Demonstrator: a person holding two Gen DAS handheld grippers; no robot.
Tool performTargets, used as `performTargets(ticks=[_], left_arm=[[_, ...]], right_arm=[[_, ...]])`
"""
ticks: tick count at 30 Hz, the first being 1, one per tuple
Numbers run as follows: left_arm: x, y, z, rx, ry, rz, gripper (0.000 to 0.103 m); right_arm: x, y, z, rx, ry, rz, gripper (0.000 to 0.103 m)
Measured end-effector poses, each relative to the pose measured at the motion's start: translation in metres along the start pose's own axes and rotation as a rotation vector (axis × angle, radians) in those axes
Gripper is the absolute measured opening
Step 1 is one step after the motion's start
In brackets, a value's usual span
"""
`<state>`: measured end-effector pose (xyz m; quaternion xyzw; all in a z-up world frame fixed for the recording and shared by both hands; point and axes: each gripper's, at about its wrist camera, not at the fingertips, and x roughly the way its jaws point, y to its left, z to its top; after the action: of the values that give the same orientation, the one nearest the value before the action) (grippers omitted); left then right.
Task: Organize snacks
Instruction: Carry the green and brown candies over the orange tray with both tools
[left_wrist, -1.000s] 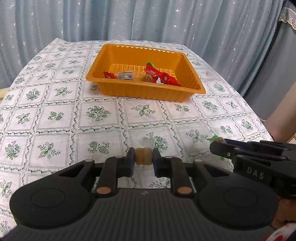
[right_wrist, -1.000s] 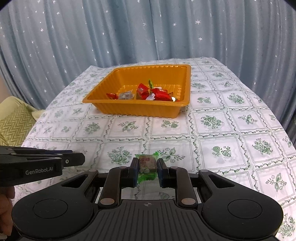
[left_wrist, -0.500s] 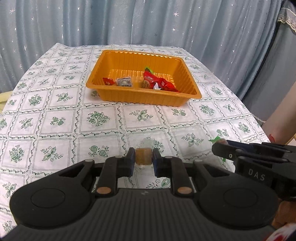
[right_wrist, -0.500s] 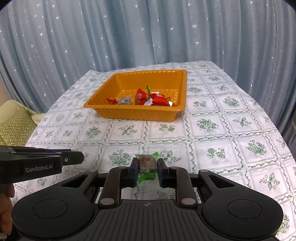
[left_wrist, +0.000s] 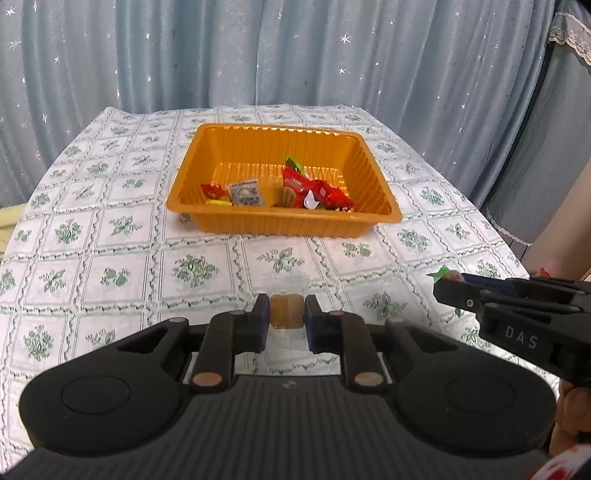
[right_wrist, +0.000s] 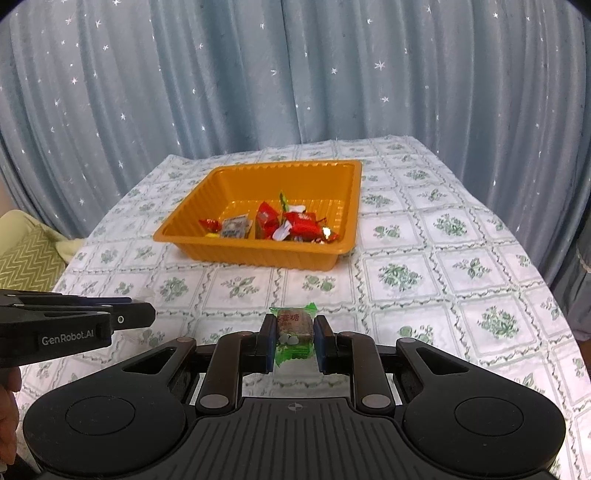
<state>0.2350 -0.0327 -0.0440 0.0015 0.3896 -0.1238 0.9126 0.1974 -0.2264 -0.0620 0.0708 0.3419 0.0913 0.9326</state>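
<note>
A flowered tablecloth (left_wrist: 110, 258) carries the orange tray (left_wrist: 373, 177), well ahead. The left gripper (left_wrist: 286, 314) pinches a brown candy (left_wrist: 286, 310); the right gripper (right_wrist: 294, 332) pinches a green-wrapped candy (right_wrist: 293, 326). A slippery wrapper could slide free short of the tray.

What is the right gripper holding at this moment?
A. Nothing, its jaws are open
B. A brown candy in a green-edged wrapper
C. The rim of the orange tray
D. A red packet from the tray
B: the right gripper is shut on the green-wrapped candy, short of the orange tray.
</note>
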Motion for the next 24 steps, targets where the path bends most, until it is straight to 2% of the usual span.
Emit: performTargets(ticks=[13,24], left_arm=[[0.012,-0.002,0.035,0.056,-0.041,-0.014,0.018],[0.038,0.011,0.085,0.094,-0.085,0.001,0.018]], right_arm=[[0.015,-0.002,0.041,-0.029,-0.048,0.008,0.021],[0.051,-0.009,0.094,-0.039,-0.079,0.006,0.021]])
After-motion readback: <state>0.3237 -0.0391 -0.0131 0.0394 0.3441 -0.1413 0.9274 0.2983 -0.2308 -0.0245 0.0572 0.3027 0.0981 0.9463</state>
